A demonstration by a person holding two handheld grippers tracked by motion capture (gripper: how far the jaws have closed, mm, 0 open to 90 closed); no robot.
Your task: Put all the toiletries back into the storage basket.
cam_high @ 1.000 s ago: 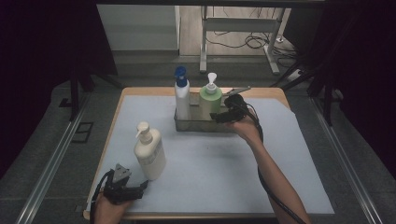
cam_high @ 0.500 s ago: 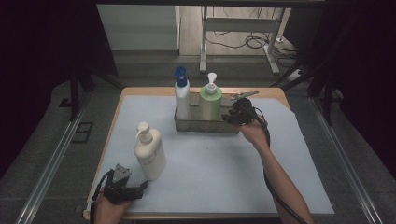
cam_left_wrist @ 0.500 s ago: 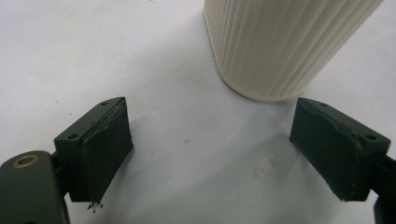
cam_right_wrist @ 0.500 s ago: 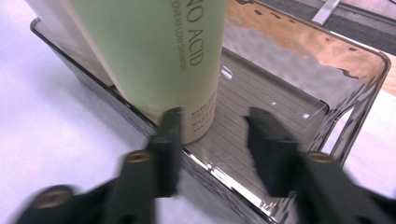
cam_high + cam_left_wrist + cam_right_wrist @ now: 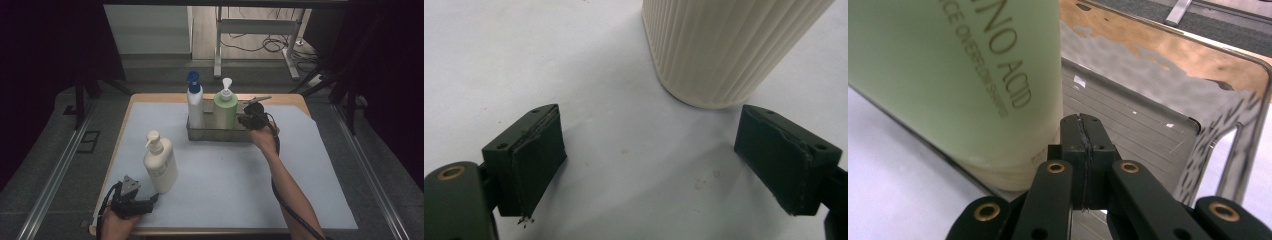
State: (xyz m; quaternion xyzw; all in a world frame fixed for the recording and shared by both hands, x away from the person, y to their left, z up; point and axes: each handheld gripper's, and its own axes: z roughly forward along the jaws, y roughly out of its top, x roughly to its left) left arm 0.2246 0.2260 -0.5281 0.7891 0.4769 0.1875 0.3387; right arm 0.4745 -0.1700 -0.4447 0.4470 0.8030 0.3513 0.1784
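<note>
High view: a wooden table [image 5: 150, 97] carries a pale blue-white mat [image 5: 225, 185]; beyond it lie a grey floor, cables and a metal frame in a dark room. A metal caddy [image 5: 220, 134] on the mat holds a blue-capped white bottle [image 5: 195, 107] and a green pump bottle [image 5: 225, 111]. A cream pump bottle [image 5: 160, 164] stands on the mat, well apart from the caddy. The right gripper [image 5: 248, 120] sits at the caddy's right end, beside the green bottle. The left gripper [image 5: 150, 202] rests at the near left edge, just beside the cream bottle.

Left gripper view: jaws spread wide, empty, over the mat; the ribbed cream bottle [image 5: 724, 50] stands just ahead of them.

Right gripper view: the jaws have just been closing and now meet pad to pad, nothing between them. They point into the caddy [image 5: 1238, 100], just beside the green bottle [image 5: 948, 75].
</note>
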